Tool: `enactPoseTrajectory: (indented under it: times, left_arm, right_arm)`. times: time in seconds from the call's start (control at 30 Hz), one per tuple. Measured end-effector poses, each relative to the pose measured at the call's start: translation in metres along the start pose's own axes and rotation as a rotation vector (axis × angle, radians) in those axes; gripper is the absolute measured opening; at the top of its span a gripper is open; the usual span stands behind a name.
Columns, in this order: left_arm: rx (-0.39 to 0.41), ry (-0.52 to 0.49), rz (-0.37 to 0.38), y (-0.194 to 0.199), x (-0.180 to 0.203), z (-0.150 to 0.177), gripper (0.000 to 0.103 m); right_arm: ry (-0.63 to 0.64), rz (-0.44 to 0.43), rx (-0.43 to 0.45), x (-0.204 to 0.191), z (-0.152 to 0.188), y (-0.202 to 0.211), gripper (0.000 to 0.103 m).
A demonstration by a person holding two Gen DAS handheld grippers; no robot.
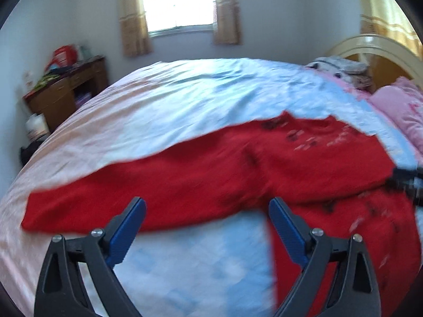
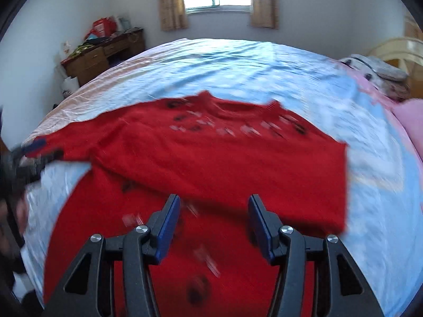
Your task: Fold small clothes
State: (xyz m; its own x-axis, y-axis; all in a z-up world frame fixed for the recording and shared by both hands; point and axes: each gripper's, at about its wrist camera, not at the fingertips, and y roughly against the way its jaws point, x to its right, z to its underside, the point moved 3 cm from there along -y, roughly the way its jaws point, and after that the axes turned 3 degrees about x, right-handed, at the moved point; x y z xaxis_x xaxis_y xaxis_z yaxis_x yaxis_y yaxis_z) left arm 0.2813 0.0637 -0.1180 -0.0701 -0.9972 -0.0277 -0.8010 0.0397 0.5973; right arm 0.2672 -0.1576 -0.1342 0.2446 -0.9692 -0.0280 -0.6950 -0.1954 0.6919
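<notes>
A red sweater [image 2: 211, 158] with dark and pale marks lies spread on the bed sheet [image 2: 238, 66]. In the right wrist view its right edge is a straight fold. In the left wrist view one long sleeve [image 1: 92, 198] stretches to the left over the sheet [image 1: 185, 100]. My left gripper [image 1: 207, 206] hovers open over the sleeve's near edge, nothing between its blue pads. My right gripper [image 2: 214, 206] stands open above the sweater's body, its pads clear of the cloth. Both views are blurred. The right gripper [image 1: 407, 182] also shows at the sweater's right edge.
A cluttered wooden desk [image 1: 66, 89] stands at the back left beside the bed. Pink pillows [image 1: 399, 111], a grey-white bundle [image 1: 341, 68] and a cream headboard [image 1: 370, 45] lie at the right. A curtained window [image 1: 179, 2] is in the far wall.
</notes>
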Motion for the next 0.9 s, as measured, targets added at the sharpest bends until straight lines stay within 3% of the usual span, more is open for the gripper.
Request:
enactPoseTrajectory:
  times: [0.1, 0.17, 0.3, 0.4, 0.6, 0.77, 0.87, 0.9]
  left_arm:
    - [-0.018, -0.028, 0.028, -0.02, 0.019, -0.014, 0.092]
    - [-0.091, -0.033, 0.044, -0.05, 0.032, -0.018, 0.077]
    - [-0.212, -0.023, 0.043, -0.093, 0.043, -0.007, 0.025]
    - [-0.176, 0.011, 0.059, -0.091, 0.046, -0.006, 0.011]
    - [-0.148, 0.009, 0.018, -0.074, 0.043, -0.005, 0.009]
    - [-0.118, 0.034, 0.03, -0.069, 0.037, -0.005, 0.009]
    - [-0.12, -0.016, 0.013, -0.073, 0.047, -0.002, 0.009]
    - [-0.125, -0.022, 0.004, -0.075, 0.048, 0.0, 0.011]
  right_arm:
    - [-0.029, 0.028, 0.031, 0.024, 0.033, 0.025, 0.055]
    - [-0.033, 0.044, 0.045, 0.03, 0.041, 0.03, 0.055]
    - [-0.056, 0.079, 0.09, 0.048, 0.064, 0.038, 0.055]
    - [-0.099, 0.102, 0.112, 0.065, 0.073, 0.039, 0.055]
    - [-0.188, 0.13, 0.111, 0.088, 0.078, 0.039, 0.056]
    - [-0.194, 0.135, 0.118, 0.086, 0.081, 0.04, 0.058]
    - [-0.177, 0.132, 0.127, 0.08, 0.075, 0.04, 0.058]
    - [-0.151, 0.116, 0.152, 0.075, 0.057, 0.042, 0.058]
